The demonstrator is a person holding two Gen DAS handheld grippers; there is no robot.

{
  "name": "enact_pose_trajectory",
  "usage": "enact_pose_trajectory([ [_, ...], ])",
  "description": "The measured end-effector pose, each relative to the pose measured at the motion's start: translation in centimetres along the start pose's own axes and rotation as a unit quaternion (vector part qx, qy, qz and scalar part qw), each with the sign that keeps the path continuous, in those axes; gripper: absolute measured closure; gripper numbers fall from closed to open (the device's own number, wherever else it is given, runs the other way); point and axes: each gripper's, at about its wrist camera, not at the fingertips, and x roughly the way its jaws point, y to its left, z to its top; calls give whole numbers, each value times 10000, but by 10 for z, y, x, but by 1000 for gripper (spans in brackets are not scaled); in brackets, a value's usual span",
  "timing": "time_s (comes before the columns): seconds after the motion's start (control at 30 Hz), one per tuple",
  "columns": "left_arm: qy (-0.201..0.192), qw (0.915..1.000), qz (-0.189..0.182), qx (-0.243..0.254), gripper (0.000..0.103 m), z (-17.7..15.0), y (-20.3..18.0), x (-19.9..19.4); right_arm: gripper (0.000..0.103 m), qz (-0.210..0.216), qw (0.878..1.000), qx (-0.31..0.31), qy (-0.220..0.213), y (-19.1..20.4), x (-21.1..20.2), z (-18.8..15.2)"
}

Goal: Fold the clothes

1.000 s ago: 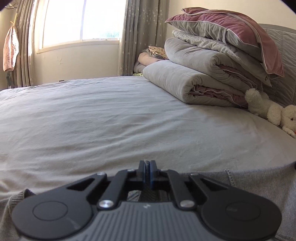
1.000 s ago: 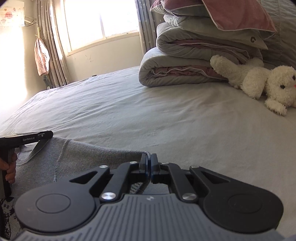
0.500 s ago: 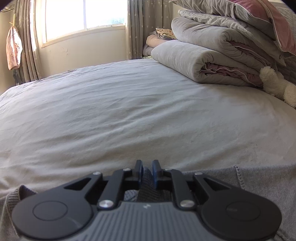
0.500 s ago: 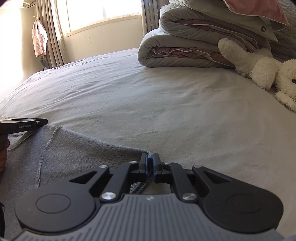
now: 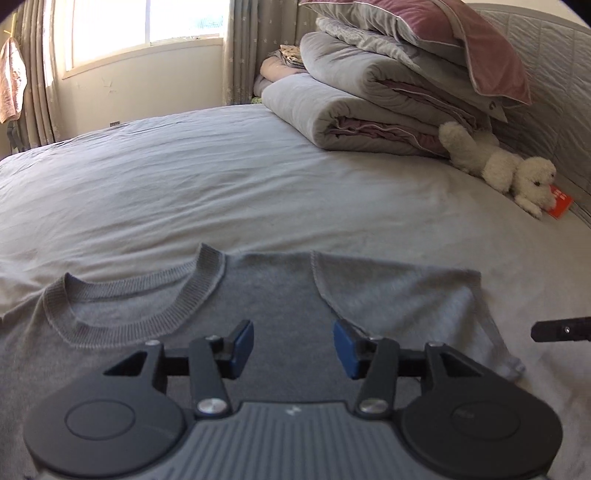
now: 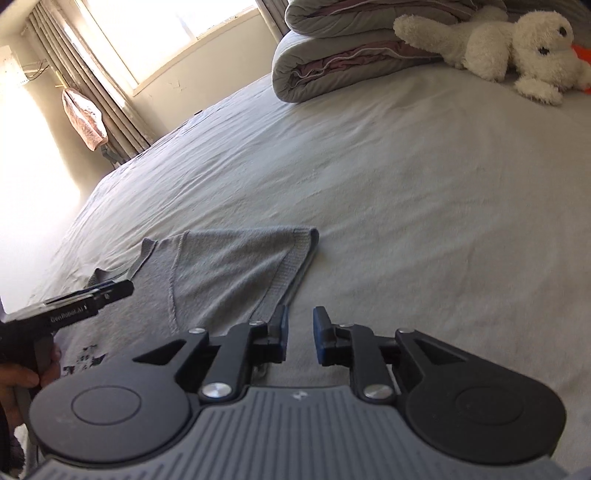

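Observation:
A grey knit sweater lies flat on the bed, its ribbed neckline at the left and one sleeve folded inward at the right. My left gripper hovers open just above the sweater's chest with nothing between its blue pads. In the right wrist view the same sweater shows its folded sleeve and ribbed cuff edge. My right gripper stands open beside that cuff edge, over the sheet. The left gripper appears there at the left, held by a hand.
The bed sheet stretches wide beyond the sweater. Folded quilts and a pink pillow are stacked at the back right, with a white plush toy beside them. A window and curtains stand behind the bed.
Both grippers were shut on the sweater's edge and have opened, letting it go. Both have lifted and drawn back, so the laid-out sweater now shows.

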Motion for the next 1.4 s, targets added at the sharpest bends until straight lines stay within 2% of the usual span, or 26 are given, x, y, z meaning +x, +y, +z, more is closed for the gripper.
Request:
enact_pose_trajectory([
  [0.23, 229, 9989, -401, 108, 59, -39, -41, -40, 83, 320, 9980, -252, 473, 30, -24, -34],
  [0.47, 666, 9961, -538, 206, 59, -52, -77, -53, 83, 91, 9976, 7, 685, 43, -32, -46],
  [0.57, 844, 9952, -476, 125, 59, -55, -84, -55, 83, -47, 9963, 257, 823, 45, -34, -49],
  [0.67, 957, 9947, -383, 61, 59, -56, -90, -57, 83, 19, 9958, 530, 743, 43, -38, -57],
  [0.8, 1083, 9938, -266, 29, 59, -59, -97, -56, 77, 108, 9939, 894, 635, 40, -43, -68],
  [0.93, 1107, 9937, -130, 67, 60, -63, -103, -53, 77, 125, 9930, 922, 727, 38, -38, -73],
  [0.97, 1108, 9938, -101, 73, 61, -64, -104, -52, 77, 127, 9933, 876, 739, 40, -37, -70],
  [1.07, 1080, 9941, -87, 76, 80, -67, -100, -51, 73, 204, 9948, 718, 699, 42, -37, -66],
  [1.17, 1016, 9944, -272, -58, 91, -69, -89, -50, 72, 293, 9934, 750, 814, 40, -30, -68],
  [1.27, 858, 9926, -715, -477, 94, -74, -68, -51, 68, 452, 9921, 815, 843, 40, -26, -72],
  [1.33, 770, 9850, -1103, -1078, 96, -81, -48, -49, 66, 614, 9903, 925, 835, 39, -23, -73],
  [1.4, 700, 9721, -1468, -1692, 96, -90, -28, -46, 66, 777, 9882, 1034, 824, 37, -20, -74],
])
